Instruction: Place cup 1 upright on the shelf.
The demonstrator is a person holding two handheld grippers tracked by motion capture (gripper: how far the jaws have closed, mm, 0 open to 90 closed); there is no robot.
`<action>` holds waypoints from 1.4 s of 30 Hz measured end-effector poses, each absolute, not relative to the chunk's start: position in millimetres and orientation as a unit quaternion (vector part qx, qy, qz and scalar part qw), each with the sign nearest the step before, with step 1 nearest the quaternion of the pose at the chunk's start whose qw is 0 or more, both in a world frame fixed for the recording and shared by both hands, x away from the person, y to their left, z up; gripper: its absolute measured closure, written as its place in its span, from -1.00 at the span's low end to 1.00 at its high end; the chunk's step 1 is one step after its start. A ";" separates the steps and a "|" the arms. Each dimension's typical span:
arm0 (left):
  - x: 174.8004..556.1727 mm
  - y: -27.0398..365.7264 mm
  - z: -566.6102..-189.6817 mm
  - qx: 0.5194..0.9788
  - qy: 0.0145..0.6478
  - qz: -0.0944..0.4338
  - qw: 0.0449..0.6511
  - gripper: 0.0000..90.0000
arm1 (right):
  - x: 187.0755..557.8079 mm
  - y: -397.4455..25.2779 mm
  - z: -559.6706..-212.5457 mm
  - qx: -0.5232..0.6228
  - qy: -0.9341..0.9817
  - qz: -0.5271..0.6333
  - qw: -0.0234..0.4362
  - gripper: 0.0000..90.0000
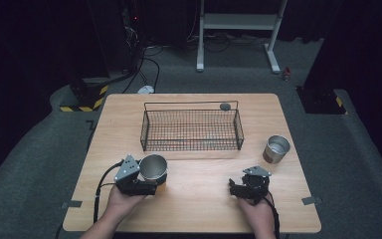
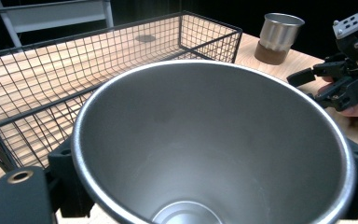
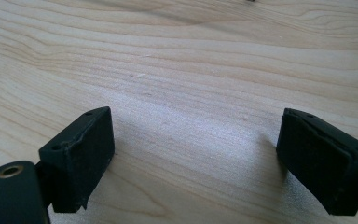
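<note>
Steel cup (image 1: 153,168) sitting clamped in the left gripper (image 1: 140,182), near the front-left of the table (image 1: 199,204), just in front of the wire basket (image 1: 191,130). Looking straight down into its mouth in the left gripper view, cup (image 2: 205,149) pressed between the two jaws, basket (image 2: 74,88) right behind it. Not quite telling whether it's lifted or just resting on the wood, tbh.

Guessing at the job: getting both cups into the basket. Going by that, barely started: basket holding no cups, only a small dark round thing (image 1: 225,106) showing at its far rim. Grabbing of cup one looking done; carrying it over the near rim and letting go waiting.

Second steel cup (image 1: 277,149) standing upright on the right side of the table, untouched, well apart from the first. Showing in the left gripper view too (image 2: 279,35).

Right gripper (image 1: 238,189) hovering low over bare wood near the front-right, jaws spread wide, holding nothing. Probably going for that second cup next, just a guess though.
</note>
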State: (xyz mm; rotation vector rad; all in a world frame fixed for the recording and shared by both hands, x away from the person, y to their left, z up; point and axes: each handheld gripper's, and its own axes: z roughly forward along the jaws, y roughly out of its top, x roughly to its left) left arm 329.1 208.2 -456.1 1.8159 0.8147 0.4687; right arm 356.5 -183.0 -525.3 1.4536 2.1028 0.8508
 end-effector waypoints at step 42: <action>369.8 193.3 -421.2 0.716 0.387 0.198 0.546 -0.71 | 356.2 -183.0 -525.4 0.522 0.763 0.309 0.222 -0.75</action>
